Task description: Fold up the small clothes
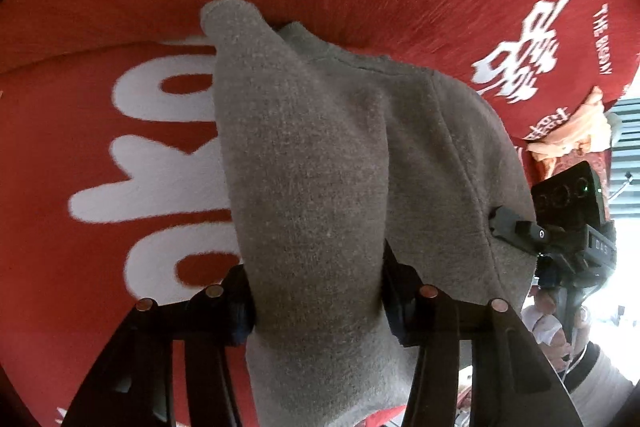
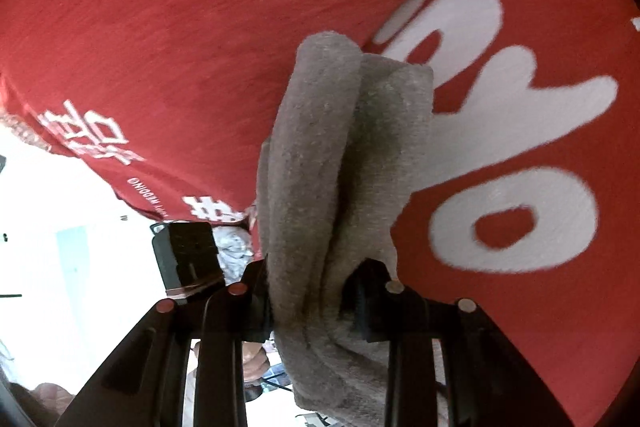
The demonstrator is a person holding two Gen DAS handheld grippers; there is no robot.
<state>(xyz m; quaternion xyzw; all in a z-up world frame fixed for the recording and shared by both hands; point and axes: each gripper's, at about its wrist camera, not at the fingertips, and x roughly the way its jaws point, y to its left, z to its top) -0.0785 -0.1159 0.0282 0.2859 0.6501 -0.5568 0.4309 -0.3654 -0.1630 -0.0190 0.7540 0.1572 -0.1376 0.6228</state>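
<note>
**Grey garment pinched at both ends, hanging over the red cloth**

Left wrist view: my left hand-held gripper (image 1: 318, 307) is clenched on the grey garment (image 1: 320, 155), with fabric bunched between the two fingers at the lower middle of the frame. From that pinch the garment runs away from me, up the frame, its long axis pointing to a rounded tip at upper left of centre. A second, flatter panel with a seam spreads to the right, and there my right hand-held gripper (image 1: 516, 227) bites its edge at the right middle of the frame. So the two pinch points sit side by side along one edge, with the rest of the garment trailing forward from both. Beneath it lies the red cloth with white lettering (image 1: 120, 147).

Right wrist view: my right hand-held gripper (image 2: 316, 303) is grasping the same grey garment (image 2: 352, 147), gathered here into thick vertical folds squeezed between the fingers at lower centre. It stretches straight up the frame from the pinch, ending at a blunt folded edge just above centre. The red cloth (image 2: 160, 47) fills the background; I judge the garment is lifted off it, though I can't tell whether its far end touches.
</note>
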